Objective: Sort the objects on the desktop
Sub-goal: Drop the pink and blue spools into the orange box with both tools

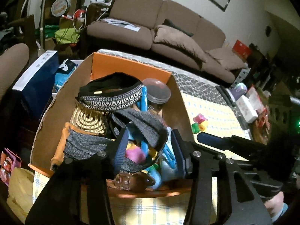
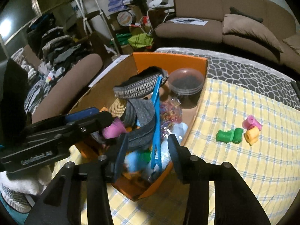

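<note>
A: Where is everything sitting?

B: An open orange cardboard box (image 1: 129,69) stands on a table covered with a yellow-and-white checked cloth (image 2: 234,159). It is crammed: a black headband with a white geometric trim (image 1: 110,97) on top, a grey knitted fabric band (image 1: 146,125) draped below it, a cream paddle hairbrush with pale bristles (image 1: 88,119) at the left, a round clear plastic tub with a lid (image 2: 185,86) in the far corner, and a long bright blue plastic piece (image 2: 156,123) standing on a slant through the pile.

A: And the left gripper (image 1: 150,148)?

B: It hangs over the near end of the box, jaws spread wide. The grey band and a pink rounded item (image 1: 135,154) lie between the fingers, but neither pad touches them as far as I can tell.

A: The right gripper (image 2: 147,153)?

B: Also spread apart, low over the box's near corner, its fingers either side of the blue piece's lower end without closing on it.

A: Anything outside the box?

B: Three small mesh rolls on the cloth to the box's right, well apart from it: a green roll (image 2: 228,135), a pink roll (image 2: 251,122) and a yellow roll (image 2: 251,135), bunched together. A brown fabric sofa (image 1: 168,30) stands behind the table.
</note>
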Motion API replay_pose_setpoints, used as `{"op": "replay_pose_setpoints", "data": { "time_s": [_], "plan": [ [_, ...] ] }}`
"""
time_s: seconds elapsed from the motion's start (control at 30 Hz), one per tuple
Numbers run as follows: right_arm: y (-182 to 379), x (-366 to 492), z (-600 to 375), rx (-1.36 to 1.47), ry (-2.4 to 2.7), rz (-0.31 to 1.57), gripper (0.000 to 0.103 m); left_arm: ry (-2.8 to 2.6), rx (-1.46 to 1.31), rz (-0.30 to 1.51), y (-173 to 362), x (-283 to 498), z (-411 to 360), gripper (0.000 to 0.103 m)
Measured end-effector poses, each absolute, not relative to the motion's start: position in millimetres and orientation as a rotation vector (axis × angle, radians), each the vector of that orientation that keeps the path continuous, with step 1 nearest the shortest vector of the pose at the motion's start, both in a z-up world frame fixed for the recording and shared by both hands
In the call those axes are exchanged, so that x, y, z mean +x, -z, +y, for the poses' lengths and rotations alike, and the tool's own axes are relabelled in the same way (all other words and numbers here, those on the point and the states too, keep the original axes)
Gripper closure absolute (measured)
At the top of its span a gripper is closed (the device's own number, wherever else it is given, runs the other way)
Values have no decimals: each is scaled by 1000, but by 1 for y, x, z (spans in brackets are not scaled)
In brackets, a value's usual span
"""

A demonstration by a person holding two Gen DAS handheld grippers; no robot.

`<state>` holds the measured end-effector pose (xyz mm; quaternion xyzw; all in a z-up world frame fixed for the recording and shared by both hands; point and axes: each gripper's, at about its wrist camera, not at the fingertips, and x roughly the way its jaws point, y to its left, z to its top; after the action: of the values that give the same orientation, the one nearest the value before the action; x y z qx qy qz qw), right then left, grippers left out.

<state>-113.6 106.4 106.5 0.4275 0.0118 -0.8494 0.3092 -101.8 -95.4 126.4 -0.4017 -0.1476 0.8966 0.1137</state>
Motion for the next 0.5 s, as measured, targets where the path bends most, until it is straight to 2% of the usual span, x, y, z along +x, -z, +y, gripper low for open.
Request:
{"op": "replay_pose_setpoints", "data": {
  "time_s": [0.27,0.33,0.5],
  "plan": [
    [-122,-120,130,1087,2320,-37,55,-2637,-1156,-459,-131,-102,-95,53],
    [-124,-125,139,1088,2344,-60,53,-2638,-1147,-467,-131,-103,-93,43],
    [-124,-138,169,1112,2422,-111,48,-2618,-1124,-439,-133,-106,-74,40]
  ]
}}
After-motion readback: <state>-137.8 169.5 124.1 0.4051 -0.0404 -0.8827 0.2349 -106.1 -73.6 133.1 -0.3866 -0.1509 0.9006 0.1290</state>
